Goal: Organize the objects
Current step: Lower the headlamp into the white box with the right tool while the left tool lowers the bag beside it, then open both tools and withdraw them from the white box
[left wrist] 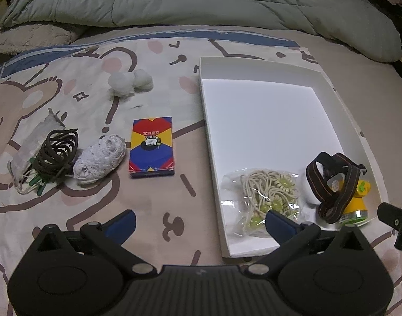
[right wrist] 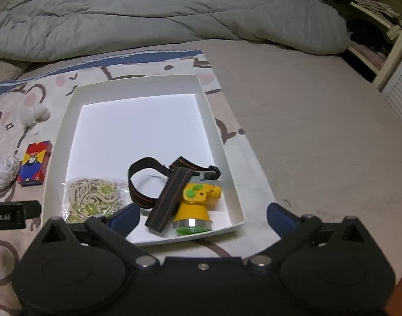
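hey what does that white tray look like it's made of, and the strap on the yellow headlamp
The white tray looks like matte cardboard: thin, folded walls with crisp corners and no gloss. The strap on the yellow headlamp looks like woven elastic fabric: dark, limp, looping, with thin orange stripes.

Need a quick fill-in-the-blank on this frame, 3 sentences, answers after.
1. The yellow headlamp lies inside the white ____.
2. Beside it in the box sits a clear bag of ____.
3. The colorful card pack on the bedsheet lies ____ the box, between neither gripper's jaws: left gripper and right gripper are open.

Answers: box; cords; outside
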